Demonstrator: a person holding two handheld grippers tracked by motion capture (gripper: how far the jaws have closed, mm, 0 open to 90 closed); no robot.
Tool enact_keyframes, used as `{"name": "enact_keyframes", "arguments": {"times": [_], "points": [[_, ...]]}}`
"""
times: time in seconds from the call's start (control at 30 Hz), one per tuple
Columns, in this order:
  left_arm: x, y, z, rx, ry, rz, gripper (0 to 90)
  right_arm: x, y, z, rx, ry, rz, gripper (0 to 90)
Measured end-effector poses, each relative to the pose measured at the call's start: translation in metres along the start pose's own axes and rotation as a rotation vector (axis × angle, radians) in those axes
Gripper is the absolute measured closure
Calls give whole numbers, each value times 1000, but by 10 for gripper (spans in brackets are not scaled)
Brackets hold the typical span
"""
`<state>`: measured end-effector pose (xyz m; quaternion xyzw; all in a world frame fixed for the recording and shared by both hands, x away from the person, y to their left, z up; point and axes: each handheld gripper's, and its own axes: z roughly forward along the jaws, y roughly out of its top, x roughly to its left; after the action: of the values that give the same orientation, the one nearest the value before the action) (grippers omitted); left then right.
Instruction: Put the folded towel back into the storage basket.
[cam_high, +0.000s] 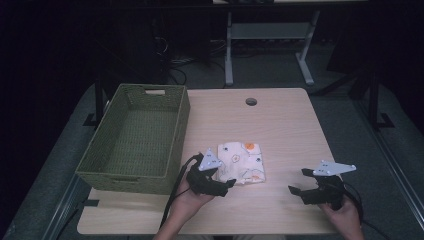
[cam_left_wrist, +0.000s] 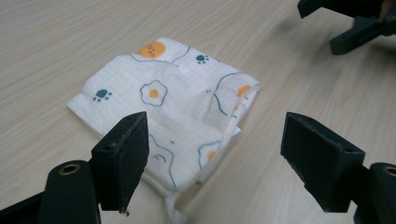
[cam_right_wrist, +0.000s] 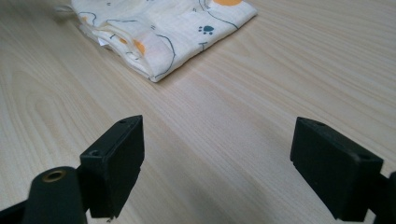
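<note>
wooden table (cam_high: 290, 125), folded cloth (cam_high: 242, 162), woven basket (cam_high: 135, 145)

One folded cloth (cam_high: 241, 162) lies on the one bench (cam_high: 285, 125), printed with eggs and paw marks. One green woven basket (cam_high: 134, 140) stands left of the cloth. Two grippers are near the cloth: the left gripper (cam_high: 225, 186) and the right gripper (cam_high: 298, 182).

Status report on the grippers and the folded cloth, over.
Left gripper open at the folded cloth, not gripping. Right gripper open, apart over bare table. Basket beside the cloth; nothing in the way.
</note>
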<state>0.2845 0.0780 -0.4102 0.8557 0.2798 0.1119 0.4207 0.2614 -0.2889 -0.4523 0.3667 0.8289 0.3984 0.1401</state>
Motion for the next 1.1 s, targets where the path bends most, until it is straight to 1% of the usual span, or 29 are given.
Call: {"name": "enact_keyframes", "arguments": {"times": [0.07, 0.1, 0.23, 0.37, 0.43, 0.47, 0.5, 0.57, 0.6, 0.63, 0.7, 0.73, 0.77, 0.8, 0.83, 0.87, 0.9, 0.93, 1.03, 1.07, 1.1], "points": [[3, 6, 6, 16, 6, 11, 237, 1, 0, 0, -3, 3, 2, 173], [3, 6, 6, 16, 6, 11, 239, 1, 0, 0, -3, 3, 2, 173], [9, 15, 19, 38, 4, 1, 242, 2, 1, 1, 0, 11, -3, 173], [10, 22, 31, 77, 7, 14, 246, 2, 1, 1, -1, 11, -1, 173], [10, 25, 37, 86, 12, 31, 268, 1, 1, 0, -3, 11, -2, 173], [11, 27, 42, 102, 5, 32, 270, 1, 1, 0, -7, 14, 0, 173], [11, 27, 42, 102, 5, 32, 270, 1, 1, 0, -7, 14, 0, 173], [13, 30, 50, 116, 9, 26, 271, 1, 1, 0, -8, 14, 0, 173], [16, 31, 55, 130, -2, 15, 283, 1, 1, 0, -8, 16, -1, 173], [16, 31, 55, 130, -2, 15, 292, 1, 1, 0, -8, 16, -1, 173], [20, 33, 61, 139, -1, 2, 301, 1, 1, 0, -9, 15, 0, 173], [22, 34, 66, 144, -4, -19, 305, 1, 1, 0, -11, 16, 0, 173], [23, 34, 68, 148, -4, -28, 309, 1, 1, 0, -11, 16, 0, 173], [28, 35, 74, 161, -4, -47, 328, 1, 1, 0, -10, 17, -1, 173], [28, 35, 74, 161, -4, -47, 330, 1, 1, 0, -10, 17, -1, 173], [31, 36, 79, 181, -3, -66, 332, 0, 1, 0, -9, 16, -2, 173], [31, 36, 79, 181, -3, -66, 333, 0, 1, 0, -9, 16, -2, 173], [31, 37, 83, 186, -9, -78, 340, 0, 1, 0, -11, 19, 2, 173], [30, 39, 85, 181, 0, -73, 353, 0, 1, 0, -13, 20, 3, 173], [30, 41, 90, 207, 12, -67, 356, 0, 0, 0, -14, 21, 0, 173], [30, 41, 90, 207, 12, -67, 357, 0, 0, 0, -14, 21, 0, 173]]}}
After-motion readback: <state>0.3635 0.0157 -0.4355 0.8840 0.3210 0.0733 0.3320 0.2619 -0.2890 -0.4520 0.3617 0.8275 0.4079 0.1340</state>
